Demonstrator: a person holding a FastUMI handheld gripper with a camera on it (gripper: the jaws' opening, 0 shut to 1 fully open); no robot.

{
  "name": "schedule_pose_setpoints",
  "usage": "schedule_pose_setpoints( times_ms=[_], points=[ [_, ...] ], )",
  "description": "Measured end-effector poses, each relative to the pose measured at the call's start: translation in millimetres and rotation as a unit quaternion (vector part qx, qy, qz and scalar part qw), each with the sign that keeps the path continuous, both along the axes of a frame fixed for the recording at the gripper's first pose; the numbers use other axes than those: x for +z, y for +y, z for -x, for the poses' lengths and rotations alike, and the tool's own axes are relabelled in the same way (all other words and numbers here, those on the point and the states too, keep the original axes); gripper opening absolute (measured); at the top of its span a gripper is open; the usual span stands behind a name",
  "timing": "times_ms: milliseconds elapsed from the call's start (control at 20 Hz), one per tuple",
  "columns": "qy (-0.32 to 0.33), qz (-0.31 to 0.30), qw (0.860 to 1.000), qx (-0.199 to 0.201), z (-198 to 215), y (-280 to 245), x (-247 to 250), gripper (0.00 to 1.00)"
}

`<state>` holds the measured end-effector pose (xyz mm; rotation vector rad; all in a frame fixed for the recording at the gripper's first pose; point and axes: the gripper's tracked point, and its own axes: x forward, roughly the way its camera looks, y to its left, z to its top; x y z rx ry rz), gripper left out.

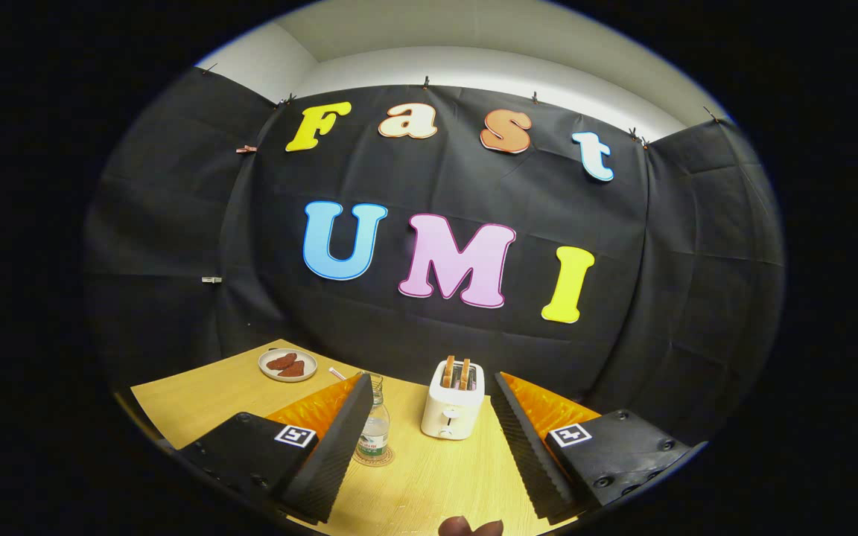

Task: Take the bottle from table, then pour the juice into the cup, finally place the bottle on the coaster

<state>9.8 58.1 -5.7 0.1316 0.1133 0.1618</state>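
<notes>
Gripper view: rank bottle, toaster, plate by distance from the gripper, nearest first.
Gripper is open, fingers apart over the table.
1. Bottle: just ahead, beside the left finger, standing on a coaster.
2. Toaster: slightly beyond, ahead between the fingers, toward the right one.
3. Plate: farthest, beyond the left finger, near the wall.

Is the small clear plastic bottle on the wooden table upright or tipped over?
Upright. The small clear plastic bottle stands on the round coaster, neck upward, beside the white toaster. The open gripper holds nothing.
</notes>
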Motion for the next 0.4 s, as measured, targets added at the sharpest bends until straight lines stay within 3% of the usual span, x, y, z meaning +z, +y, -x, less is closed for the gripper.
schedule_pose_setpoints(
  times_ms=[400],
  points=[
    [0.003, -0.006, 0.999, -0.041, -0.5, -25.1, -10.4, 0.97]
  ],
)
